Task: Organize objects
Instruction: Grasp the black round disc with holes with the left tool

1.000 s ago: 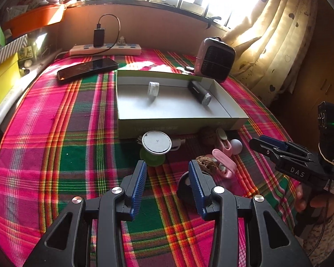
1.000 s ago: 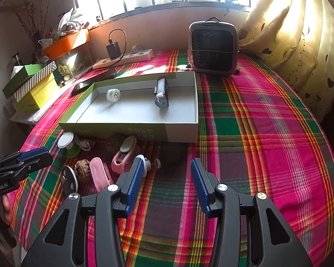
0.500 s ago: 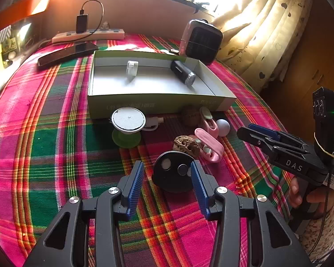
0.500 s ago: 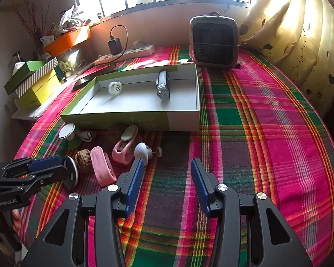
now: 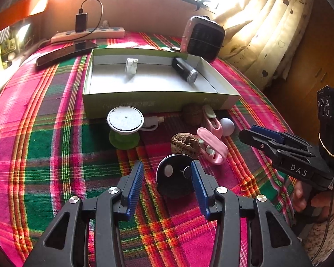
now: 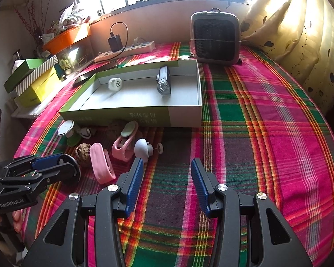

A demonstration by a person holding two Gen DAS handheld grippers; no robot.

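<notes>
Jaws of the left gripper (image 5: 165,173), marked "GenRobot.AI", have just been opening, straddling a round black disc (image 5: 174,174) unpressed; right gripper (image 6: 167,173), marked "DAS", gapes empty beside pink plastic clips (image 6: 101,164).

Just ahead of the blue-padded left claw (image 5: 165,174) stands a black disc (image 5: 174,174). Beyond it lie pink clips (image 5: 212,148) on the pink-green plaid tablecloth (image 5: 55,155).

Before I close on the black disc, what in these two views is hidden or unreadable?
- Black round disc: near edge hidden behind the left gripper fingers; right wrist view blocks most of it.
- Brown walnut by the green cardboard box: shadowed, contact unclear.
- Box print: too blurred to read.
</notes>
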